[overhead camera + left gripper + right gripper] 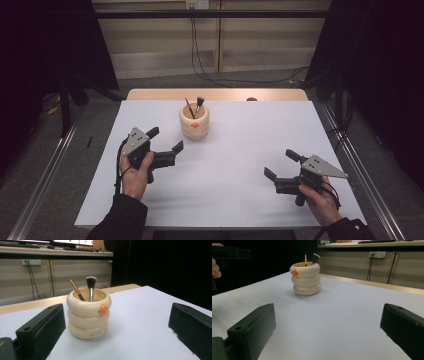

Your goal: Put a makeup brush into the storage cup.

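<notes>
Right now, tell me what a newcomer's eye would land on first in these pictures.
The cream ringed holder stands alone toward the far middle of the white table, with an orange mark on its top ring. Two brushes stick up from it: a slim orange-handled brush and a fluffy dark-tipped brush. Nearer the person, the left tool and right tool are each held in a hand, jaws apart and empty.

Own jaws: I see my right gripper [328, 332] spread wide, nothing between.
Holder: a cream three-ring brush holder [306, 278] stands upright well ahead, with an orange beak-like knob [295, 272].
Contents: a pencil-like orange stick [305, 260] and a dark makeup brush [314, 258].
Surface: white table [342, 312].
Far left: left gripper [229, 252], fingers [215, 268] around it.
</notes>
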### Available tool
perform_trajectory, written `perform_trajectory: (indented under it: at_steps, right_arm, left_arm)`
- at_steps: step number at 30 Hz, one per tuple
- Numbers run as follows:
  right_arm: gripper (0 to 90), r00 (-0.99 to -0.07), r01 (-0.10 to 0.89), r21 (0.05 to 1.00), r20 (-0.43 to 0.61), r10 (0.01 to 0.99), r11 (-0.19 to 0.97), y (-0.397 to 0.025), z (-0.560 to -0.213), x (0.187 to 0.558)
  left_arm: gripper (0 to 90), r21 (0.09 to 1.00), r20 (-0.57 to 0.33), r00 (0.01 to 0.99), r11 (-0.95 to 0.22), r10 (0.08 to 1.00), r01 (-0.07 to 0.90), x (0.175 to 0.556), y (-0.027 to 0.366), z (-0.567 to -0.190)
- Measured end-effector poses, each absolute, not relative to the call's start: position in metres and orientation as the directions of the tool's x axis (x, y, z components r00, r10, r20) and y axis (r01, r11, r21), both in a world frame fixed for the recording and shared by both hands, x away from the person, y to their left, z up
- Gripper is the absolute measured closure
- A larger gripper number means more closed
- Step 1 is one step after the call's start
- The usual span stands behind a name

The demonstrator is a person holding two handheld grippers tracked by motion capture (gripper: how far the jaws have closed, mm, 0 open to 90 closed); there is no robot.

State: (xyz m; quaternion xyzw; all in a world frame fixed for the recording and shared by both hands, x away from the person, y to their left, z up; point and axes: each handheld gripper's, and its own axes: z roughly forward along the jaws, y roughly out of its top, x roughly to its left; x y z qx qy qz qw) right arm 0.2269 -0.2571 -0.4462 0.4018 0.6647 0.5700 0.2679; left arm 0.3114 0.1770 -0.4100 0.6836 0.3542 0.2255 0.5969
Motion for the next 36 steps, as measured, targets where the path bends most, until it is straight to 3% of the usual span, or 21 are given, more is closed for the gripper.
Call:
perform_trajectory:
  at_steps: [11, 36]
  right_arm:
    - [0.0, -0.539, 0.224, 0.974, 0.096, 0.837, 0.033, -0.258, -0.446, 0.227]
    - [0.0, -0.535, 0.227, 0.973, 0.098, 0.839, 0.031, -0.257, -0.446, 0.227]
  left_arm:
    - [0.7, 0.969, -0.153, 0.663, -0.021, 0.733, 0.247, 0.293, 0.183, -0.415]
    - [0.6, 0.967, -0.15, 0.647, -0.026, 0.748, 0.254, 0.257, 0.192, -0.429]
